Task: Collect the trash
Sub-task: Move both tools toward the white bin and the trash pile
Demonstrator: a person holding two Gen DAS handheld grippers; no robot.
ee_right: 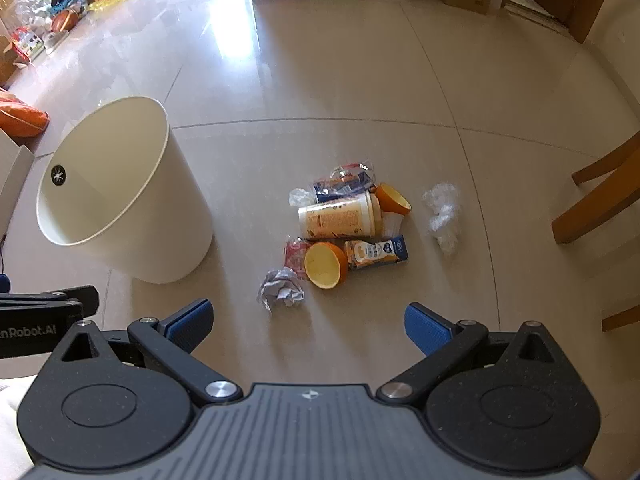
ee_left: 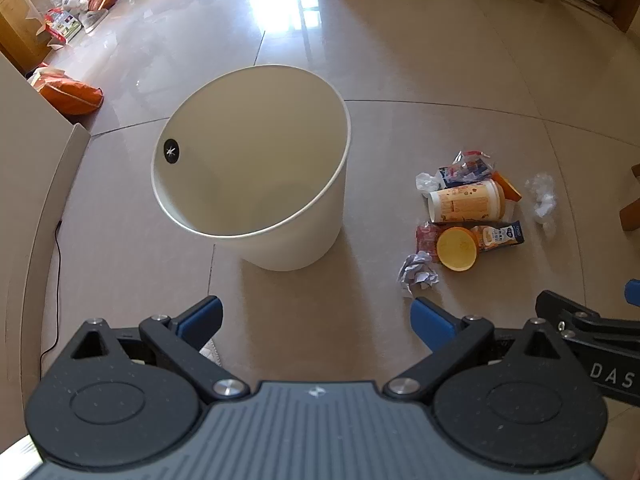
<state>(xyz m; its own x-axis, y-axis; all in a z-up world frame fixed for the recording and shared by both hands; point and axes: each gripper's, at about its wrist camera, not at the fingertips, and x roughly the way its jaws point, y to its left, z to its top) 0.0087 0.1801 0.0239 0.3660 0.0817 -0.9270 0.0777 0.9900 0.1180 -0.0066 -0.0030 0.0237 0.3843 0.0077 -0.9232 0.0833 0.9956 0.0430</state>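
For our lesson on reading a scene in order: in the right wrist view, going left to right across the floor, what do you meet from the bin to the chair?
White bin → crumpled paper ball → orange bowl lying open → clear crumpled plastic → wooden chair leg.

In the left wrist view, the white letters "DAS" stand on the black body of the right hand-held gripper at the right edge. In the right wrist view, white lettering ending in "nRobot.AI" stands on the black body of the left hand-held gripper at the left edge. The printing on the cream cylindrical canister and the small blue-and-orange drink carton is too small to read.
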